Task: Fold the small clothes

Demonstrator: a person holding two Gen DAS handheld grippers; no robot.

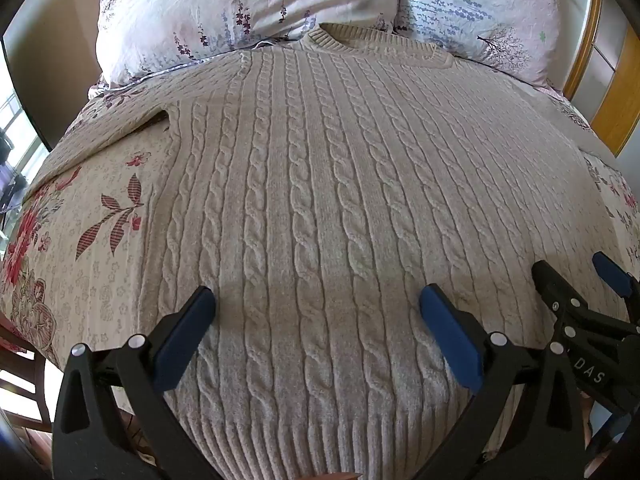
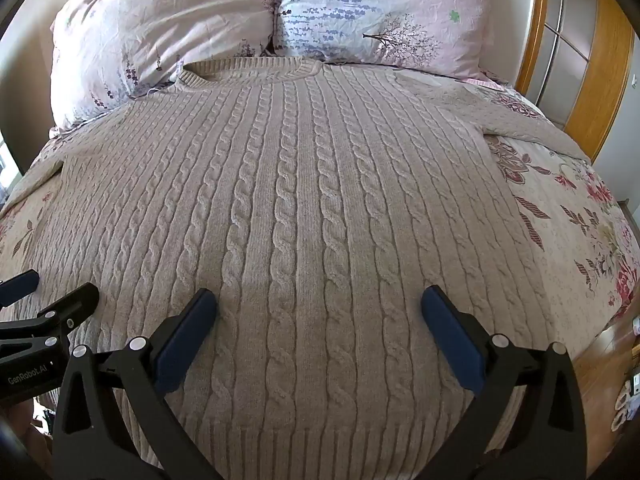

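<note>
Beige cable-knit sweater (image 1: 320,200) lies flat on floral bedspread (image 1: 100,216) below two pillows (image 2: 168,32)

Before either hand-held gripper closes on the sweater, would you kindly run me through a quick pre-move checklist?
1. Sweater lies flat, front up, collar toward the pillows: ok.
2. Left hand-held gripper open, nothing between its fingers: ok.
3. Right hand-held gripper open, nothing between its fingers: ok.
4. Both grippers near the ribbed hem, side by side: ok.
5. Sleeves spread out to each side on the bedspread: ok, but cuffs are out of view.
6. Fingers touching the knit: cannot tell.
</note>
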